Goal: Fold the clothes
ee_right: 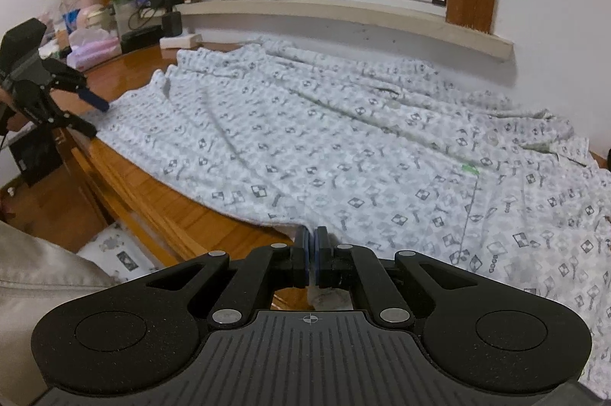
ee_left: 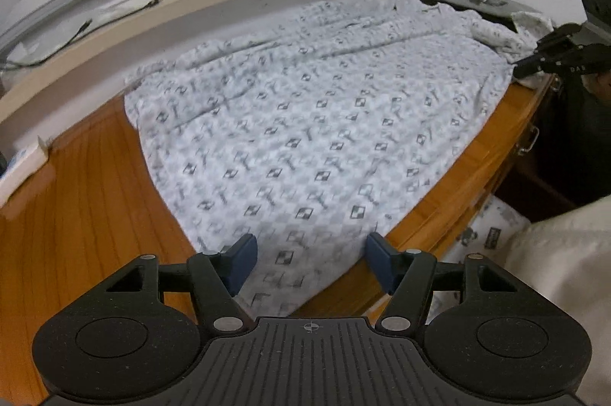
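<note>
left gripper (ee_left: 311, 259): the jaws are held partly apart above the near hem of the patterned shirt (ee_left: 305, 123); cloth is seen between the blue pads (ee_left: 242, 263), but no pinch can be made out.
right gripper (ee_right: 312, 259): the jaws are brought together, clamped on the shirt's near edge where it meets the desk (ee_right: 160, 203) rim.
shirt: it is spread flat across the wooden desk, below the window sill (ee_right: 343, 15), with its collar end toward the right in the right wrist view.
desk: its front edge is left bare along the shirt's hem.
sill clutter (ee_right: 114, 16): bottles, a tissue pack and cables are gathered at the far left corner.
</note>
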